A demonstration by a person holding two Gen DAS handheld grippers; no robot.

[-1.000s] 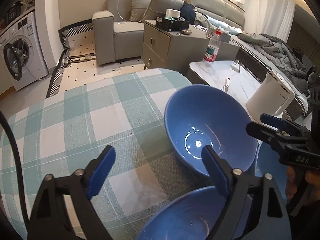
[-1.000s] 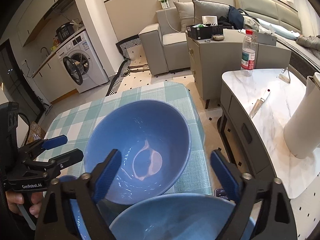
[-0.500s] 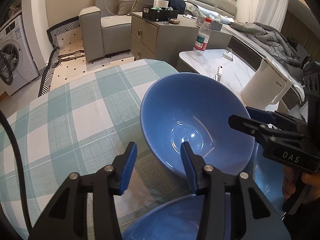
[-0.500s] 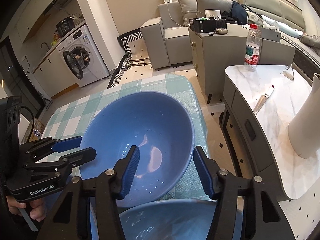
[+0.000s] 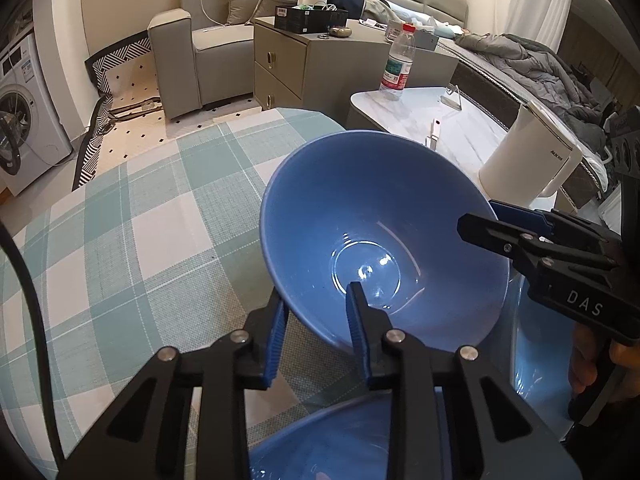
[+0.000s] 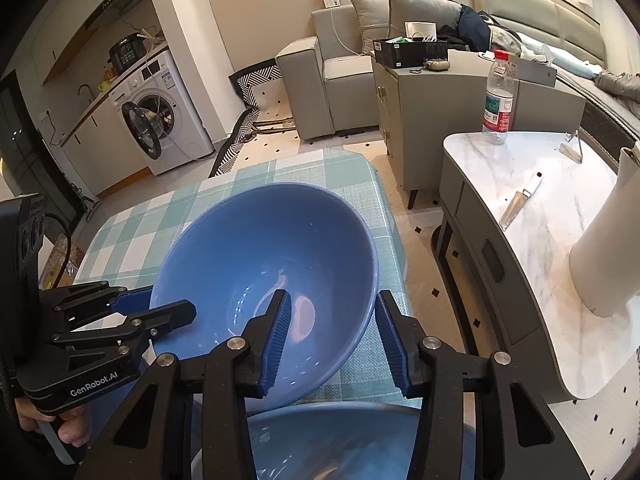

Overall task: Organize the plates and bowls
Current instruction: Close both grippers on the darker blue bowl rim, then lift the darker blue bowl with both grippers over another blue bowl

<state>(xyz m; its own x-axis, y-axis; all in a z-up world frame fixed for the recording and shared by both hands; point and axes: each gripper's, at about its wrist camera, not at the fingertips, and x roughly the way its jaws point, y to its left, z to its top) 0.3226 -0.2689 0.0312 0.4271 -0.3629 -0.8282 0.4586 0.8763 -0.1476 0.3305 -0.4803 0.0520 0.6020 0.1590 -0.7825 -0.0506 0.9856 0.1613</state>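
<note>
While the left gripper [image 5: 316, 332] has its fingers clamped on the near rim of the tilted blue bowl [image 5: 380, 236], the right gripper [image 6: 332, 336] straddles the opposite rim, fingers apart. The bowl sits over the checked counter [image 5: 140, 220], above another blue bowl [image 6: 340, 440]. A one-sided pinch could let it slip and knock that lower bowl.

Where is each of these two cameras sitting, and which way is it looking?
Left wrist: on the left gripper, looking along its fingers, which straddle the near rim of the blue bowl; the right gripper enters from the right.
Right wrist: on the right gripper, fingers astride the same bowl's rim; the left gripper and a hand show at left.
Shared: bowl, checked tablecloth, water bottle.
</note>
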